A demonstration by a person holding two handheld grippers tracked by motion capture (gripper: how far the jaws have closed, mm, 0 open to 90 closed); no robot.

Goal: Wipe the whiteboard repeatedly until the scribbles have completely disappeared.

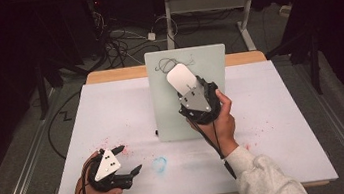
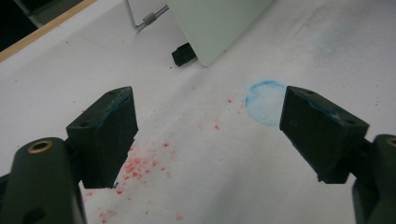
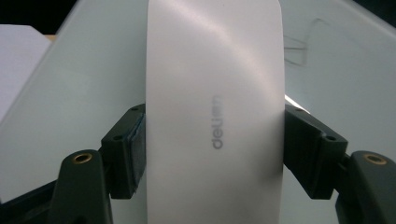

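Near the front edge, red specks (image 2: 140,165) and a blue ring smudge (image 1: 159,164) are scattered on the white table sheet (image 1: 111,110). The left gripper (image 1: 129,159) is rested there, jaws spread wide, nothing held. Farther back, the white eraser (image 1: 181,79) is clamped tight by the right gripper (image 1: 190,90) against the propped-up whiteboard (image 1: 215,61). The eraser's underside is hidden, and the scribble (image 1: 163,67) can't be read.

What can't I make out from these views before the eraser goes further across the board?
- Underside of the white eraser: faces away in the right gripper view, so contact with the whiteboard can't be judged.
- Black scribble: high view, too small to read, partly behind the eraser.
- Board's stand: left gripper view, mostly hidden behind the board.
- Right gripper: pads covered by the eraser's sides.
- Left gripper: open over bare table.
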